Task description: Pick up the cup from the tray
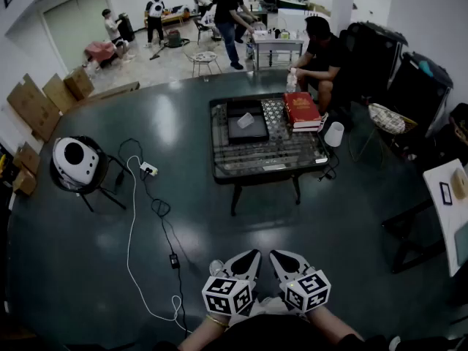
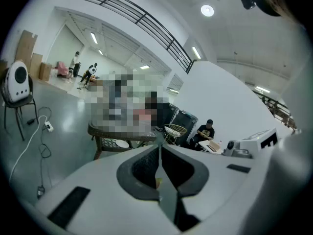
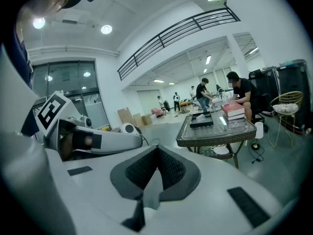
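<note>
Left tongs (image 1: 251, 254) and right tongs (image 1: 276, 254) closed, empty; seemingly clear cup (image 1: 245, 120) on flat black tray (image 1: 256, 132).

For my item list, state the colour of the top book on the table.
Red. The book shows best in the head view.

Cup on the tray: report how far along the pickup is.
Done: nothing; the cup lies in the black tray on the table. In hand: nothing; left tongs and right tongs are shut, empty, near the person's body, far from the table. Left: approach, open, grasp, lift the cup.
</note>
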### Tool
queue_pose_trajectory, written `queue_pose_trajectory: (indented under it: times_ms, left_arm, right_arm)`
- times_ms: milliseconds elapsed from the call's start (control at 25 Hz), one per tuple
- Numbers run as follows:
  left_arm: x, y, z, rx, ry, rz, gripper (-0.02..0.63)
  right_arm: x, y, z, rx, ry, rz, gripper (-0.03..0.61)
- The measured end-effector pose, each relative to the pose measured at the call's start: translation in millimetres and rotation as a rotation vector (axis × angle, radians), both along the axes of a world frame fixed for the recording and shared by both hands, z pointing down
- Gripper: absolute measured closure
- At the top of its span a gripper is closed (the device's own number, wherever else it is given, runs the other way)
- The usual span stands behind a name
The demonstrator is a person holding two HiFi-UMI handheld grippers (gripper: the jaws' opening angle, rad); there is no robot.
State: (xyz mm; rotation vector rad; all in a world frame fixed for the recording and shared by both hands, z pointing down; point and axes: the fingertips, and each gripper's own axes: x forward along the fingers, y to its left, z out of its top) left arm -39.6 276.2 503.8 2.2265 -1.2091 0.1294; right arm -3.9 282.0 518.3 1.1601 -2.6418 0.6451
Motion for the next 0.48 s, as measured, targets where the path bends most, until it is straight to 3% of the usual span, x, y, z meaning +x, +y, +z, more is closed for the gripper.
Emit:
queue_pose_trajectory:
  times_ms: [280,480]
  left_arm:
    - [-2.8,49.3,-15.7,-0.012,-0.054,-0.010,0.589]
    - [7.2,58.8,-20.2,0.013,-0.082,0.030,0.591]
  right_arm:
    - [-3.2,30.4,-46.6,0.071,-0.046,-0.012,0.568]
    - [2.5,45.7,-49.8,0.082,-0.047,0.018,0.568]
